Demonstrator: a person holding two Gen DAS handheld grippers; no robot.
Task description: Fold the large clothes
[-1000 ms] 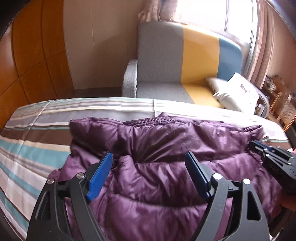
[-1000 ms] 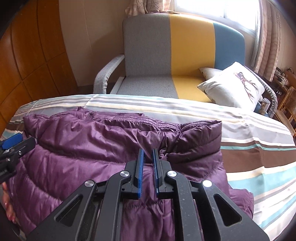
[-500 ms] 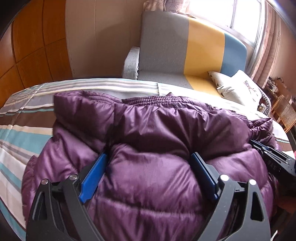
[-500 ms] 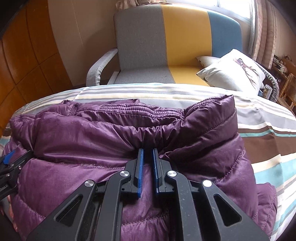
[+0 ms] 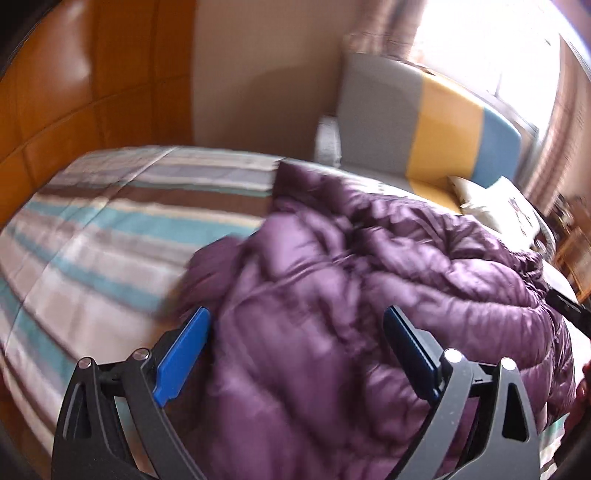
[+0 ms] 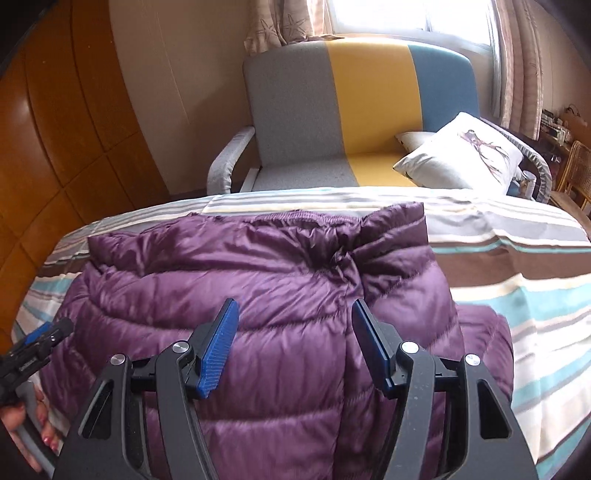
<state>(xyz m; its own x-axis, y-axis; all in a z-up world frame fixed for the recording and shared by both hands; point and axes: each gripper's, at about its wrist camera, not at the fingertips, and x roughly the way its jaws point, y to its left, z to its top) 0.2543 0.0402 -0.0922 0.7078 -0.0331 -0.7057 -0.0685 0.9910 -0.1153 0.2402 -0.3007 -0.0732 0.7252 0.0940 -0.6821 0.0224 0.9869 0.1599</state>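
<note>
Half a second before, our right gripper (image 6: 293, 345) had pinched the ruffled seam of the purple down jacket (image 6: 280, 295); its jaws had just been opening, and now they stood spread above the quilted fabric, pressing on nothing. Our left gripper (image 5: 295, 345) had just been widening too and stood fully spread, its 2 blue pads flanking a puffy fold without squeezing it. The left view had swung sideways and blurred, so more bare bedding showed than before. The jacket lay folded in a thick bundle on the striped bedspread (image 6: 517, 258), banded in teal, brown, grey and cream. Beyond the bed stood a grey, yellow and blue armchair (image 6: 332, 110) with a white cushion (image 6: 461, 158), orange wood panelling (image 6: 55, 129) and a curtained window (image 6: 388, 14).
</note>
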